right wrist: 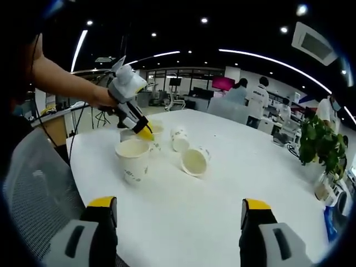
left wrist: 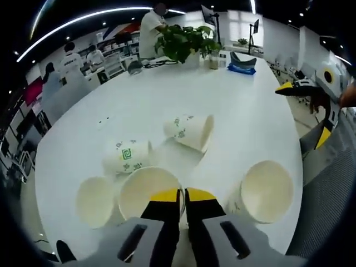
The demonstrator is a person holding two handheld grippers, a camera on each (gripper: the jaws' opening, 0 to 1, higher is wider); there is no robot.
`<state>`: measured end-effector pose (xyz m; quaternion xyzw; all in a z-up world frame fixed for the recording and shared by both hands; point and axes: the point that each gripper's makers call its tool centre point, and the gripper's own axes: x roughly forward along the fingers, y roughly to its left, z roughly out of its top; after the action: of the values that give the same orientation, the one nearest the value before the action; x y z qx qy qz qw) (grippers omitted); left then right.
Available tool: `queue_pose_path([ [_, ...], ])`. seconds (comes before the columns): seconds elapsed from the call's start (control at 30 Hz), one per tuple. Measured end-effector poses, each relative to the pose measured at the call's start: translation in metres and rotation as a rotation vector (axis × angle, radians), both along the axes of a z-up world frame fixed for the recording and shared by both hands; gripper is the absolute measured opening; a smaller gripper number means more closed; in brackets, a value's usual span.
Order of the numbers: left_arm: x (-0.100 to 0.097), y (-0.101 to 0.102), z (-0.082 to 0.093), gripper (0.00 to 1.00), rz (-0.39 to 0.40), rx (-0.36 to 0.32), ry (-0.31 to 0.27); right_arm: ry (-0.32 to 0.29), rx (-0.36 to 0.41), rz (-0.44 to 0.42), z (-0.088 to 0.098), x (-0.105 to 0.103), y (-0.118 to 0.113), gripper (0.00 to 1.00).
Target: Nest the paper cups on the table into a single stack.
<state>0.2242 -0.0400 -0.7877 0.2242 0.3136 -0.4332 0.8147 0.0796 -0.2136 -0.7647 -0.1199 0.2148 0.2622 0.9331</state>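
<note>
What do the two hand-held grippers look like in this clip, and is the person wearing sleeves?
Both have grey moulded bodies with dark slots and black jaws capped in yellow: the left hand-held gripper and the right hand-held gripper. The forearm holding the left one is bare; no sleeve shows.

opposing views, shared table point(left wrist: 139, 105), cups point(right wrist: 133, 158)

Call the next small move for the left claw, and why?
Probably lift the upright cup clear and carry it toward the other upright cup. In the left gripper view the left claw looks shut on that cup's rim, two cups lie tipped behind, and the right claw hangs open, holding nothing.
</note>
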Motion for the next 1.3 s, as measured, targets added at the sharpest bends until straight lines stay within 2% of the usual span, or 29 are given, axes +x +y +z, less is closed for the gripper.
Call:
queue_pose_path([
  [0.13, -0.004, -0.005, 0.009, 0.0, -0.018, -0.018, -0.022, -0.001, 0.0, 0.007, 0.0, -0.001, 0.002, 0.94],
  [0.5, -0.016, -0.008, 0.047, 0.0, -0.039, -0.057, -0.059, -0.004, 0.004, 0.019, 0.002, -0.003, 0.006, 0.94],
  [0.67, -0.023, -0.008, 0.062, 0.0, -0.066, -0.051, -0.07, -0.002, 0.002, 0.031, 0.0, -0.003, 0.006, 0.95],
  [1.13, -0.067, -0.024, 0.104, 0.0, -0.186, -0.055, -0.094, -0.002, 0.007, 0.047, 0.0, -0.003, 0.008, 0.96],
  [1.3, -0.081, -0.031, 0.111, 0.0, -0.239, -0.045, -0.095, 0.0, 0.0, 0.059, -0.002, -0.004, 0.009, 0.96],
])
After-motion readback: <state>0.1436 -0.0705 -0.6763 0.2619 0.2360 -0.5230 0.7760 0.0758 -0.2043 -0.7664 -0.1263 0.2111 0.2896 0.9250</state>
